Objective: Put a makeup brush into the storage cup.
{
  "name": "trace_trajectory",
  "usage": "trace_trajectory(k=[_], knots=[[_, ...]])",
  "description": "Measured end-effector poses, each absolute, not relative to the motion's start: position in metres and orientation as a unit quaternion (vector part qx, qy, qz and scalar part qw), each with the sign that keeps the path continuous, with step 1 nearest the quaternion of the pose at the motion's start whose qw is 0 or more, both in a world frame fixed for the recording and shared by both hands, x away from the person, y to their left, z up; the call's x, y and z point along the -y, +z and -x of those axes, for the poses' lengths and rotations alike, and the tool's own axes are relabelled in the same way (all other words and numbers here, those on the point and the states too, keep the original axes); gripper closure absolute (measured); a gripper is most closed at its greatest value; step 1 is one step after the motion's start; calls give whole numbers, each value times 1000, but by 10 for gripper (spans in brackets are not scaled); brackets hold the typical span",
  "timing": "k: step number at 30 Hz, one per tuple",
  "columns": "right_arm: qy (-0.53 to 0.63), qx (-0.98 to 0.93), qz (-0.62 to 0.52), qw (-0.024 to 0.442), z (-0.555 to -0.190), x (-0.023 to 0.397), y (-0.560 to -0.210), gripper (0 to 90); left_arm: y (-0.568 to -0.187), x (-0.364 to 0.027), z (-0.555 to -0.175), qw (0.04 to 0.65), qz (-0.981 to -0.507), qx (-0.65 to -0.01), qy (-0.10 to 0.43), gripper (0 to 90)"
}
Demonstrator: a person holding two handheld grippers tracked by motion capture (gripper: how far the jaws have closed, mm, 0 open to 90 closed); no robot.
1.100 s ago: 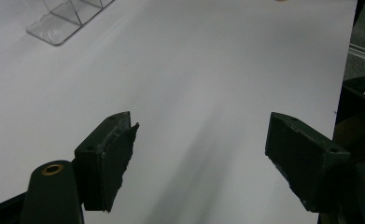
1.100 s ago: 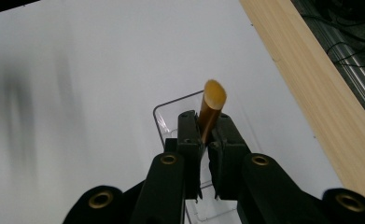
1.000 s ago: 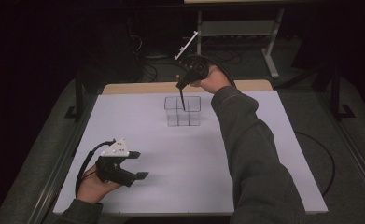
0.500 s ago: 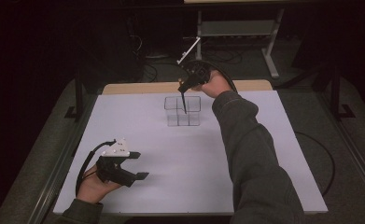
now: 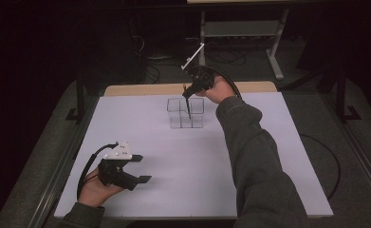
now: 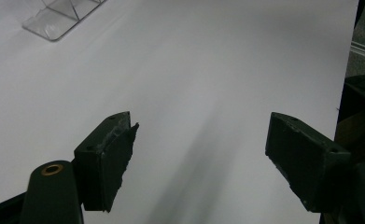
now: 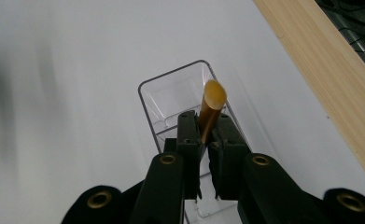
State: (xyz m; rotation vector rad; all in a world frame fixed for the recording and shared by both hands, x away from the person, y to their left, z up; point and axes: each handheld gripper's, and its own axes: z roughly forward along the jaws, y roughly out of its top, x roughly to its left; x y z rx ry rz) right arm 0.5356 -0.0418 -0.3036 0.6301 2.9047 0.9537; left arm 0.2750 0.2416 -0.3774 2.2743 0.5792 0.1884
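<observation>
A clear box with several compartments stands on the white table top, toward the far side. My right gripper hangs over it, pointing down, shut on a thin stick whose lower end dips into the box. In the right gripper view the gripper pinches the amber stick over an open compartment of the box. My left gripper rests at the front left, open and holding nothing. In its own view the left gripper faces bare white surface, with a corner of the box far off.
A strip of wooden table edge runs along the far side, also seen as the wood edge. Behind the table stand a metal frame and floor cables. A cable loops on the floor at the right.
The right gripper with the stick has shifted slightly over the box. The left hand has stayed still.
</observation>
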Motion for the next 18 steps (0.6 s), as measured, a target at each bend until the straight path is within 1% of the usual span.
trace_trajectory(k=[5,8,11,18], knots=[[305,-930,-205,9,-535,42,-305,814,-378,-242,-275,382,-893,-226,73,224],[309,-928,-209,9,-534,43,-305,760,-377,-242,-275,383,-893,-227,73,224],[314,-926,-210,13,-533,44,-303,733,-377,-242,-275,383,-892,-228,72,224],[325,-921,-214,18,-528,50,-300,702,-377,-242,-275,383,-893,-225,74,224]])
